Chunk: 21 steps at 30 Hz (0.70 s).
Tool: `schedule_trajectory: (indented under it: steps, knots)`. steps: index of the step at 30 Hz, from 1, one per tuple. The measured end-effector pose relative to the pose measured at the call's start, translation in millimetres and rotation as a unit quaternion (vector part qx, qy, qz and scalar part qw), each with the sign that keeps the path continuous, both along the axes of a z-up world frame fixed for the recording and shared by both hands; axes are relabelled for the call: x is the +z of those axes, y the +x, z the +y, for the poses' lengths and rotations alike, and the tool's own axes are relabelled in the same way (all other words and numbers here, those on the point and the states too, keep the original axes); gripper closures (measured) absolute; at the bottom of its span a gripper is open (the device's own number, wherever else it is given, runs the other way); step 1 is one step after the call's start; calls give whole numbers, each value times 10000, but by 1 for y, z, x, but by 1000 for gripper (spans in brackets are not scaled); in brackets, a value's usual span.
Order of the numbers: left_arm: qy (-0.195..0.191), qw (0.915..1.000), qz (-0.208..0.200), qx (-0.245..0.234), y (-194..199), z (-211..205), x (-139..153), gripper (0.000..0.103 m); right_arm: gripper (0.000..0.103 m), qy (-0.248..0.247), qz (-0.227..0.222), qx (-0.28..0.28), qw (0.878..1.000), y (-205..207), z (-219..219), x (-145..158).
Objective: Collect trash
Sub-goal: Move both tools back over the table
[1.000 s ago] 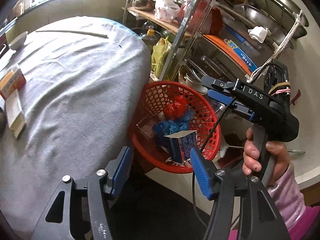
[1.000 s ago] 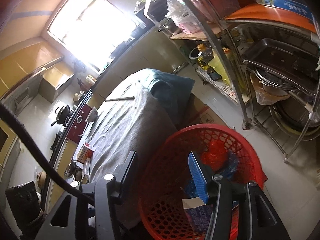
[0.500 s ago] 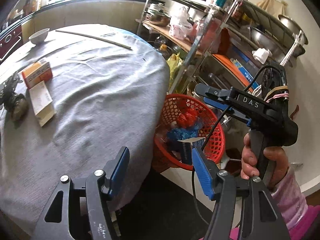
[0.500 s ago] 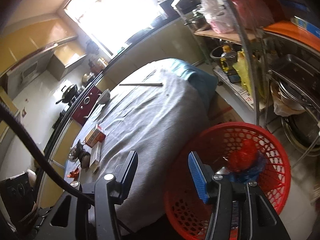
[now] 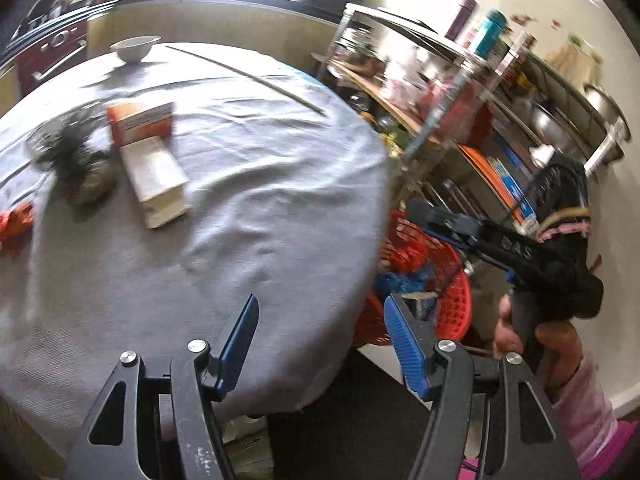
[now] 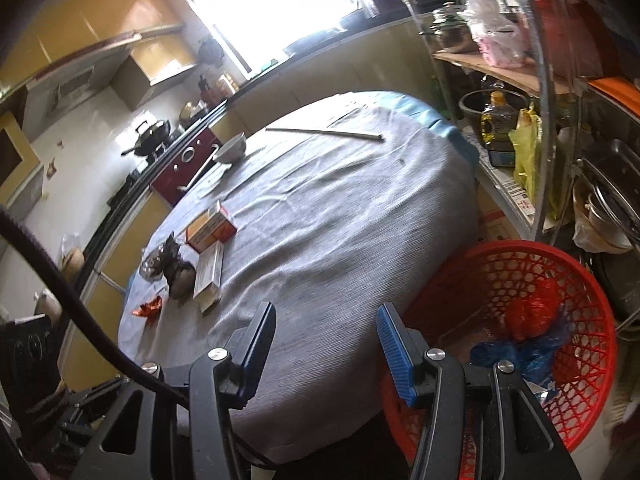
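Trash lies at the left of the grey-clothed round table (image 5: 240, 220): an orange box (image 5: 142, 122), a white box (image 5: 156, 182), a dark crumpled wrapper (image 5: 80, 168) and a red wrapper (image 5: 14, 222). The right wrist view shows the same orange box (image 6: 210, 228), white box (image 6: 208, 274) and red wrapper (image 6: 148, 308). A red mesh basket (image 6: 592, 360) on the floor to the right holds red and blue bags. My left gripper (image 5: 320, 316) hangs open and empty over the table's near edge. My right gripper (image 6: 325, 320) is open and empty too, between table and basket.
A white bowl (image 5: 135, 48) and a long thin stick (image 5: 244, 74) lie at the table's far side. A metal rack (image 6: 540, 100) crowded with pots, bottles and bags stands right of the table, behind the basket. A stove and counter run along the left wall.
Both views have swung left from the basket toward the table. The boxes and wrappers have come into view, and the basket has slid to the right edge. Both grippers stay empty.
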State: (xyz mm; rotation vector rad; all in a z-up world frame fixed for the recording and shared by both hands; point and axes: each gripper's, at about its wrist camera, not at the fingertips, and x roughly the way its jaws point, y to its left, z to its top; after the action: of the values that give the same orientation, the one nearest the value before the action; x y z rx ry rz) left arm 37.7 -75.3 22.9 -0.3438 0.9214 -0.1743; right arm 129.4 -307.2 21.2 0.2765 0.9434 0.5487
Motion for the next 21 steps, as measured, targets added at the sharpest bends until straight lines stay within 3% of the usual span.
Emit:
schedule_trajectory:
  steps: [6,11,14,17,21]
  knots:
    - [118,9956,-16,933,-9,67,-4,37,47,-228,31,430,9988,0,43,-4]
    - [188,9821,106,1872,-21,139,-5,36,47,-394,15,1009,9941,5,97,-6]
    - [195,9695,237,2432,-31,185,-6,36,47,-512,-34,1372,9892,8,135,-7]
    - [289,9617,374,2702,-36,216,-3,36,45,-671,-81,1720,9828,10,171,-11]
    - [401,9593,524,2745,-37,249,7,33,43,-873,-36,2023,9754,14,209,-20]
